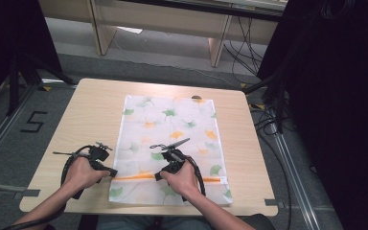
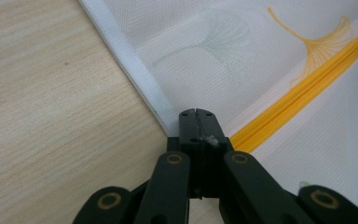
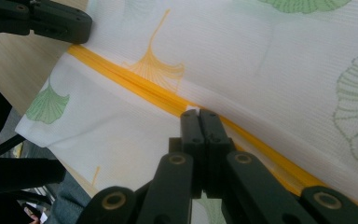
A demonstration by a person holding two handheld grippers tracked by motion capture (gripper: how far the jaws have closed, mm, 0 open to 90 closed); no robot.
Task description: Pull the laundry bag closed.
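Note:
A white mesh bag printed with green and orange leaves lies flat on the wooden table. An orange zipper runs across its near end. My left gripper is at the bag's left edge, and its jaws are shut on the white hem where the zipper ends. My right gripper sits a short way along the zipper. Its jaws are shut on the orange zipper, with a small white tab at their tips. The left gripper's jaws lie at the top left of the right gripper view.
Bare tabletop lies left of the bag and along its right side. Black curtains and cables stand to the right, a stand's legs to the left, and wooden furniture behind the table.

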